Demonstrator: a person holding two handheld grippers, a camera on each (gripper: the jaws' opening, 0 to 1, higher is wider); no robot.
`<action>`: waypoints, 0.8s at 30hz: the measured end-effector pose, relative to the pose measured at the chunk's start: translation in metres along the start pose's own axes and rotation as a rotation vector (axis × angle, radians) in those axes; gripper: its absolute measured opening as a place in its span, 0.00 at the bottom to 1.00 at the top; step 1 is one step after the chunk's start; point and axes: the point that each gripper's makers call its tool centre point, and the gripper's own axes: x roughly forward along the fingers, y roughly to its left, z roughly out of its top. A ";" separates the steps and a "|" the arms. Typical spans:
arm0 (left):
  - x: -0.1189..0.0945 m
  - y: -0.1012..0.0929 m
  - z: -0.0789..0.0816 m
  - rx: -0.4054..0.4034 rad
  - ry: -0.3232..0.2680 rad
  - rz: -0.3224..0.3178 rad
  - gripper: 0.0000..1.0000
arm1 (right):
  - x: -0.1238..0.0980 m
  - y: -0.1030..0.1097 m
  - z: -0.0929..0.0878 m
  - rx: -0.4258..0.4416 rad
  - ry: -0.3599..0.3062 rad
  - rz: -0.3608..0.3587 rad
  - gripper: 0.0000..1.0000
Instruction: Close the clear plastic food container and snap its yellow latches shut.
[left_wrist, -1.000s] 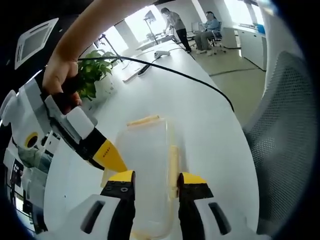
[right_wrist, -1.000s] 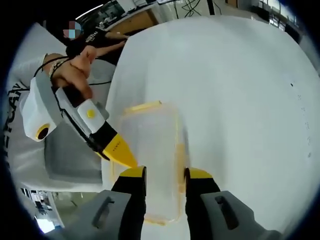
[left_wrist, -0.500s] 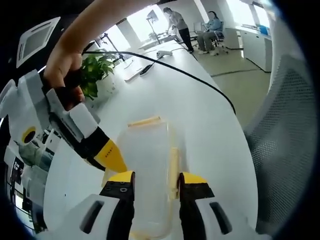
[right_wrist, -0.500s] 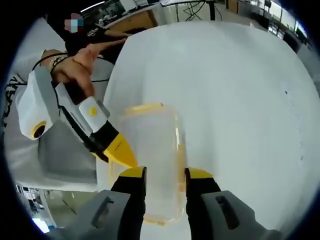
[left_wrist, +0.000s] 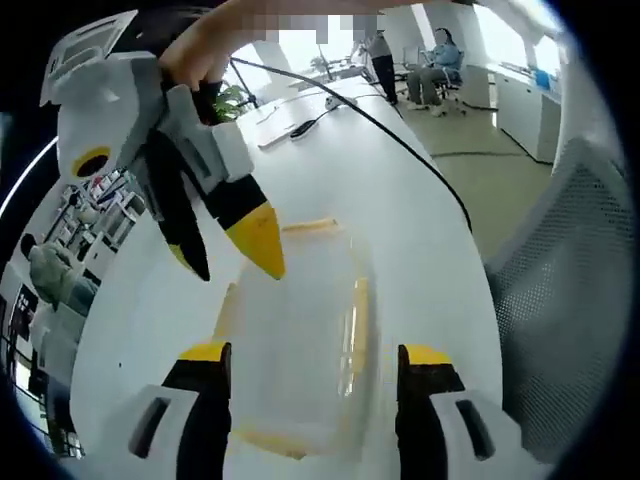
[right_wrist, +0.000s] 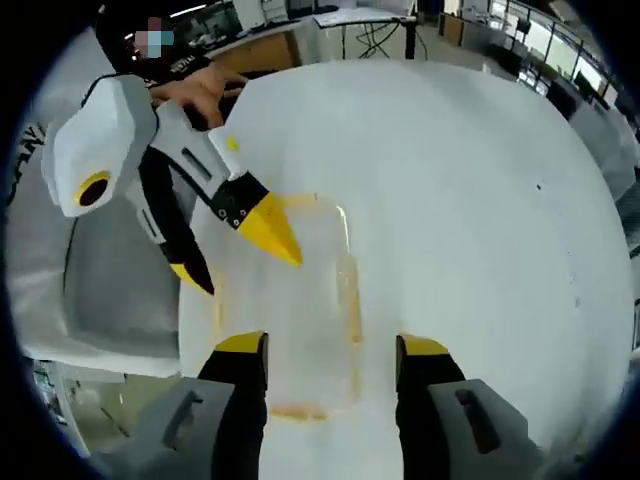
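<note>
The container (left_wrist: 300, 345) is lying flat on the white table (left_wrist: 420, 260), lid on, yellow latches (left_wrist: 357, 312) showing along its edges. The left gripper (left_wrist: 315, 362) is hanging over it with jaws spread wide, one on each side of the container, gripping nothing. The right gripper (right_wrist: 330, 355) is doing the same from the opposite end, jaws wide apart and straddling the container (right_wrist: 285, 310), nothing held. Each gripper is showing up in the other's view, its yellow tips poised over the container's far end; contact is impossible to judge. A black cable (left_wrist: 400, 150) is running across the table beyond.
</note>
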 end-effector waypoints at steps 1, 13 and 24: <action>-0.002 0.004 -0.001 -0.004 0.003 0.008 0.71 | -0.001 0.000 -0.003 -0.003 0.003 -0.010 0.54; -0.021 0.037 -0.031 -0.013 0.167 -0.044 0.82 | -0.007 0.022 -0.022 -0.072 0.060 -0.061 0.70; -0.014 0.038 -0.037 0.013 0.283 -0.186 0.90 | 0.006 0.035 -0.032 -0.120 0.122 -0.063 0.77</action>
